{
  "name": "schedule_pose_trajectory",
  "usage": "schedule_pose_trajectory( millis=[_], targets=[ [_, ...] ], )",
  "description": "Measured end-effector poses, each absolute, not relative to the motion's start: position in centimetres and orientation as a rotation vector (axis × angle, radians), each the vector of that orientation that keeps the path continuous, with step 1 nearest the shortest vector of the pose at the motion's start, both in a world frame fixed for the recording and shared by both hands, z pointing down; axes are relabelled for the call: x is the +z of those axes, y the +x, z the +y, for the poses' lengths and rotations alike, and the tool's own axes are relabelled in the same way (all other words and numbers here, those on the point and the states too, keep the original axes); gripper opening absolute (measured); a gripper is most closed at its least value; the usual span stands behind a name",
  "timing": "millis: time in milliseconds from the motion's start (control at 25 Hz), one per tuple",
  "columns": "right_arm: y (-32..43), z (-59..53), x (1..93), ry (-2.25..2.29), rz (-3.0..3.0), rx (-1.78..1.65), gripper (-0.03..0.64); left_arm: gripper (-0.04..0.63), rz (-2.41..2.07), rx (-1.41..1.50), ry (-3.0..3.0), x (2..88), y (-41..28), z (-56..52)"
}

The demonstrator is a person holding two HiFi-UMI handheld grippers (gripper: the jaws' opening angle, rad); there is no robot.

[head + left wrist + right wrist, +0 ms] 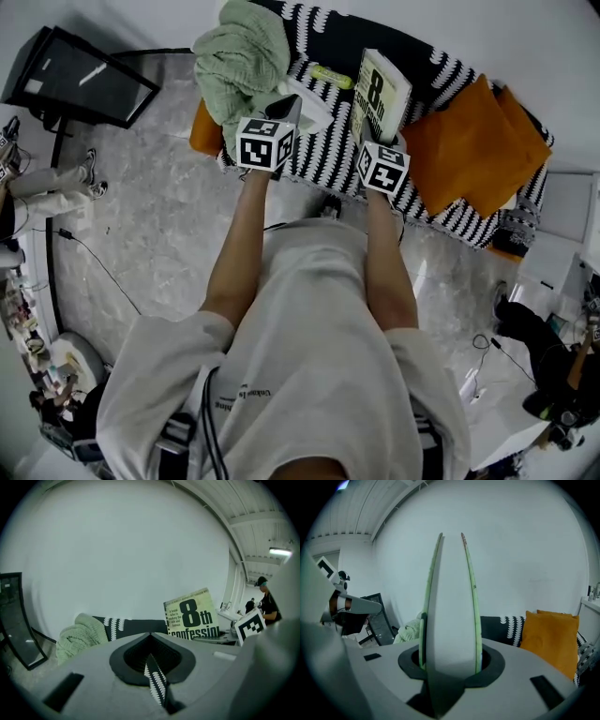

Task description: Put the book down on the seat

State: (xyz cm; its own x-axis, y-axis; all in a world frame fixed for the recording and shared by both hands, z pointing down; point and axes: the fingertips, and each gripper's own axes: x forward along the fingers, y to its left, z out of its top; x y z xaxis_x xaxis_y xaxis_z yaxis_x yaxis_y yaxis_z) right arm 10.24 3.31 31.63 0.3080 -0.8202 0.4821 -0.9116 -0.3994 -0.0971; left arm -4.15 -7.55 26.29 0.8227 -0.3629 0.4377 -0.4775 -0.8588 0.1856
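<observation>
Book held upright over the patterned seat, clutter on both sides

The right claw pinches the book by its lower edge, the jaws spread wide around its thickness, the book standing on end at upper centre of the head view above the black-and-white seat. The left claw is pressed almost together, with only a thin slit and nothing in it. A green knitted blanket is heaped at the seat's left end and orange cushions fill its right. A small yellow-green thing lies just left of the book. A dark framed panel leans at upper left.
</observation>
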Motion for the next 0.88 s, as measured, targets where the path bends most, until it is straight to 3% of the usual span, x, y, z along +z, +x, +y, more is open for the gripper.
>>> schedule_pose_trajectory(
  millis=[880],
  targets=[
    [13.1, 2.4, 32.7, 2.38, -1.624, 0.689, 0.15, 0.008, -0.695, 0.647, 2.809, 25.4, -1.7, -7.2]
  ],
)
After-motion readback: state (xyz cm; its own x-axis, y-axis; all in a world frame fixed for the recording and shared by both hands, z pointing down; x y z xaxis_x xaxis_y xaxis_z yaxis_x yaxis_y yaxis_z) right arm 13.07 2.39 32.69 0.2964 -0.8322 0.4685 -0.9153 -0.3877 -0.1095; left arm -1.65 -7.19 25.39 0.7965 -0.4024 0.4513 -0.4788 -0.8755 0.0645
